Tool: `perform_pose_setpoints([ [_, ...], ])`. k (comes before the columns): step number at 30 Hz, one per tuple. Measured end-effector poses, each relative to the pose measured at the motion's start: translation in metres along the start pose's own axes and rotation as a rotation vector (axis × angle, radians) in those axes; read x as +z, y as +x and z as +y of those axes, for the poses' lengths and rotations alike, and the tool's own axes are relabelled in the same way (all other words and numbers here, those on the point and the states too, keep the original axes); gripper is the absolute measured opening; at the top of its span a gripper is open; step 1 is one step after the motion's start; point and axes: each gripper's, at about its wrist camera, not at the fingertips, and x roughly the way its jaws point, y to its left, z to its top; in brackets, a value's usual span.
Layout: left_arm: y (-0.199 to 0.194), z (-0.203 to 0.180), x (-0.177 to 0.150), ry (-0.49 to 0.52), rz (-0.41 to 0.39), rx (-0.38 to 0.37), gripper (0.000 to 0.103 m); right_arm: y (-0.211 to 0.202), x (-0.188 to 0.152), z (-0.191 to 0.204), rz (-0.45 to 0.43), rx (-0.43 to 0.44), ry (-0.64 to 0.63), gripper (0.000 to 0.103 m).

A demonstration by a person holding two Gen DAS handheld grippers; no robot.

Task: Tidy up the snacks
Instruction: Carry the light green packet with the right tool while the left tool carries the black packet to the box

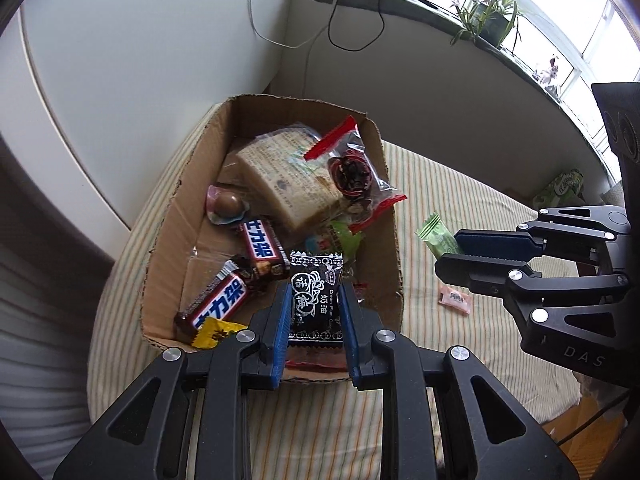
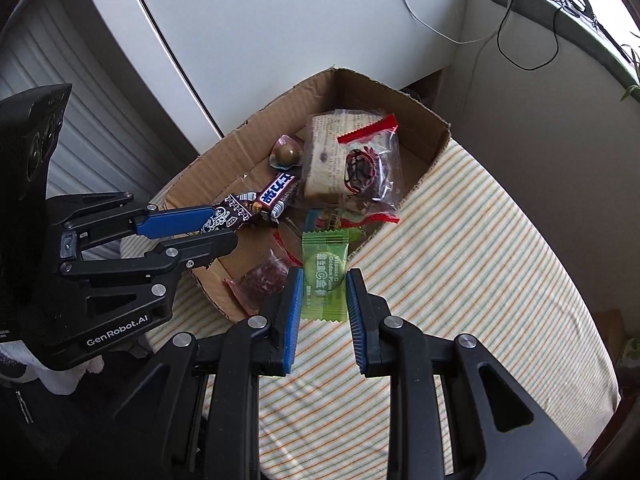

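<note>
Carrying 2 wrapped candies to the cardboard box (image 1: 192, 216), both grippers are mid-delivery. Left gripper (image 1: 314, 312) clamps a black plum candy (image 1: 316, 300) above the box's near end; right gripper (image 2: 324, 300) pinches a green plum candy (image 2: 325, 276), apparently just over the box's near wall. Next: hover inside, release.

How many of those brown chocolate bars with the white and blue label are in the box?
2, both in the cardboard box: one chocolate bar mid-box, another near its front-left corner. More may be hidden underneath.
</note>
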Motion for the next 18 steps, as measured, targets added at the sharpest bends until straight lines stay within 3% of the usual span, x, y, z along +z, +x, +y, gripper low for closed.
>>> perform_pose_setpoints([
  [15, -0.008, 0.037, -0.001, -0.024, -0.02, 0.037, 0.023, 0.022, 0.021, 0.016, 0.009, -0.027, -0.001, 0.024],
  [18, -0.009, 0.04, 0.0, -0.025, -0.024, 0.04, 0.024, 0.021, 0.021, 0.015, 0.005, -0.041, 0.009, 0.038],
])
